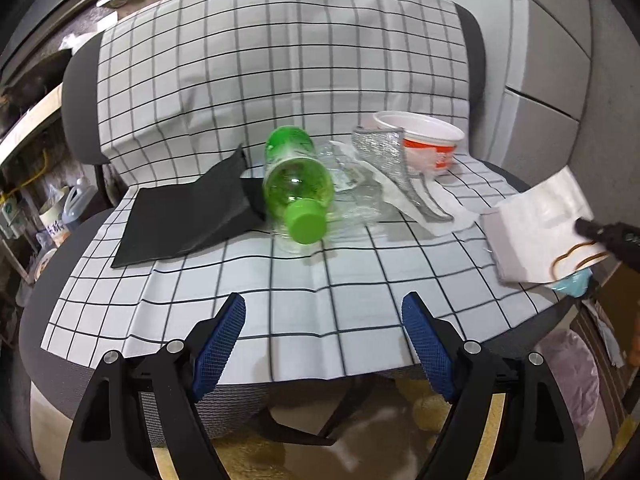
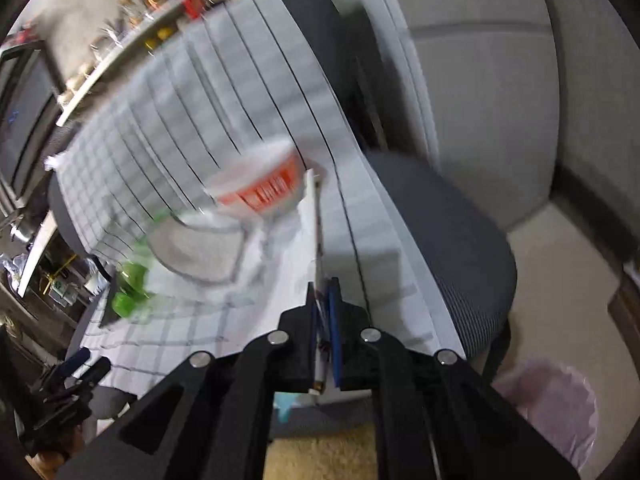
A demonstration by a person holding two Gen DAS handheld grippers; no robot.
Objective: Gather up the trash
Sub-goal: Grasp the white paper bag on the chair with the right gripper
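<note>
A checked cloth covers a chair seat (image 1: 280, 280). On it lie a green plastic bottle (image 1: 298, 188), a black pouch (image 1: 188, 216), clear plastic wrap (image 1: 352, 200), a silver foil packet (image 1: 384, 156), a white wrapper (image 1: 444, 204) and a red-and-white paper bowl (image 1: 424, 144). My left gripper (image 1: 324, 312) is open and empty above the seat's front edge. My right gripper (image 2: 322, 292) is shut on a white paper bag (image 1: 536, 232), seen edge-on in the right wrist view (image 2: 314, 224), at the seat's right edge. The bowl (image 2: 260, 184) is blurred there.
A bin lined with a pink bag (image 2: 556, 404) stands on the floor right of the chair; it also shows in the left wrist view (image 1: 572, 376). Cluttered shelves (image 1: 36, 128) run along the left. A grey wall (image 1: 560, 60) is behind on the right.
</note>
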